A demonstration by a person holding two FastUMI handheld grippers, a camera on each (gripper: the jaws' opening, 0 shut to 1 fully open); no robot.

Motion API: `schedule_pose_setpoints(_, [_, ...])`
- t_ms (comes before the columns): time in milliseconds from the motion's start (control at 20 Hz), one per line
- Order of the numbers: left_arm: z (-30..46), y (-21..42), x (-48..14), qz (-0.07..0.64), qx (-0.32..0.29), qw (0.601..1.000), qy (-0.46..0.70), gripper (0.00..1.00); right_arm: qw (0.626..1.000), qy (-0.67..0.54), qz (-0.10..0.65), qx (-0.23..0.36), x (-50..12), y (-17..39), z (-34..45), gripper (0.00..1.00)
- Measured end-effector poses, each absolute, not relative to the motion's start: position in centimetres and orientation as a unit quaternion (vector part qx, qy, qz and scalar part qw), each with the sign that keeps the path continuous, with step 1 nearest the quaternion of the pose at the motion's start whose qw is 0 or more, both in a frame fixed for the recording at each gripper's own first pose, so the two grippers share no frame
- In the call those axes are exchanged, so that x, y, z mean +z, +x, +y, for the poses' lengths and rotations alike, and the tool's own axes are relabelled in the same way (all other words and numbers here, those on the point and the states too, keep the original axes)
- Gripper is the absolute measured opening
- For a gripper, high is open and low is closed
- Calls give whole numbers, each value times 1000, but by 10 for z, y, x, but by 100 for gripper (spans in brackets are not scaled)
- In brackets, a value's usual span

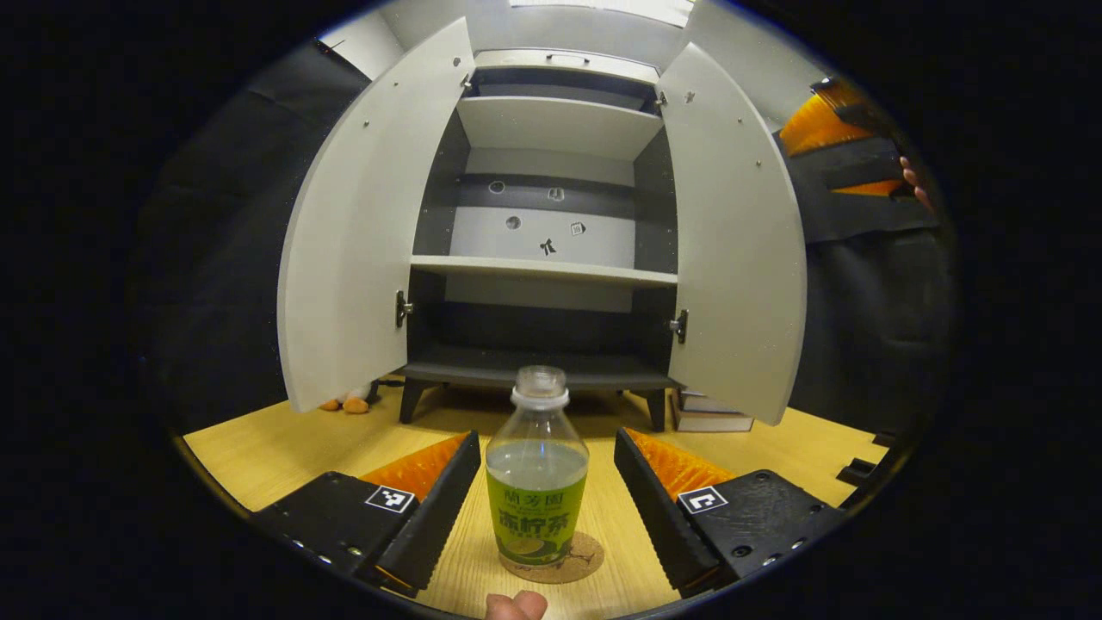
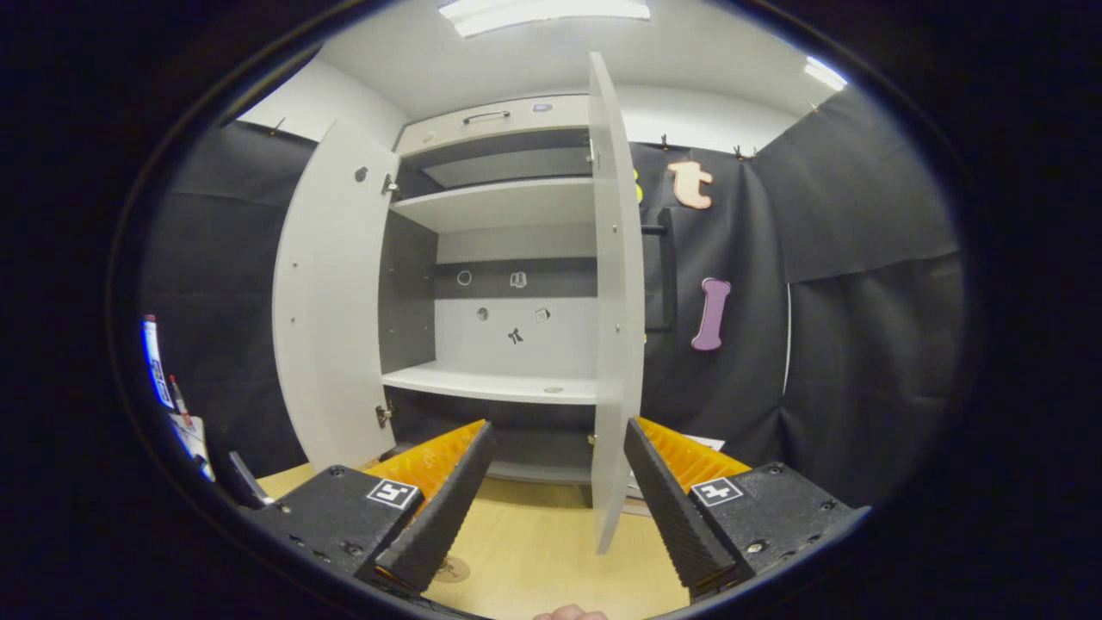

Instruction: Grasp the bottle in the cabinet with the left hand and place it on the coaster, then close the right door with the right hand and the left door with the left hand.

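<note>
While both grey cabinet doors stand open, the clear plastic bottle with green label [image 1: 536, 482] sits upright on the round cork coaster [image 1: 575, 564] on the light wooden worktop [image 1: 258, 448], between the left gripper [image 1: 547, 495] jaws, which are apart and not touching it. Judged light, part-filled, thin-walled and smooth; best held at the labelled body, not the cap. Right gripper [image 2: 558, 495] jaws also apart, empty, facing the edge of the right door [image 2: 613, 344]. Left door [image 2: 327, 301] is far left. Cabinet shelves [image 1: 542, 269] look bare.
</note>
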State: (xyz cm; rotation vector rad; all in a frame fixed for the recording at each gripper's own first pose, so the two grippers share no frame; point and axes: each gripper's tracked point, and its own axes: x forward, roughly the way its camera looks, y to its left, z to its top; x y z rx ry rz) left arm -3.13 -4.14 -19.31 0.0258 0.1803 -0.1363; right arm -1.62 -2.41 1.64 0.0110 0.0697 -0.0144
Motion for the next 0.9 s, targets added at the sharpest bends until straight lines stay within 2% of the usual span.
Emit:
schedule_pose_setpoints(200, [-48,-27,-130,75,-76,994,0,95,1000,21,17,-12,18,-14,-33,98])
schedule_pose_setpoints(400, [-48,-16,-86,81,-77,994,3,95,999,30,2,-27,16,-9,-49,100])
schedule_pose_setpoints(650, [-43,-12,-59,74,-77,994,14,95,993,31,-64,-93,83,7,-127,97])
schedule_pose_setpoints(800, [-41,-16,-58,77,-72,994,32,95,990,40,-85,-107,121,29,-159,100])
schedule_pose_setpoints(900, [-41,-19,-57,77,-71,994,34,95,986,49,-98,-122,138,45,-176,97])
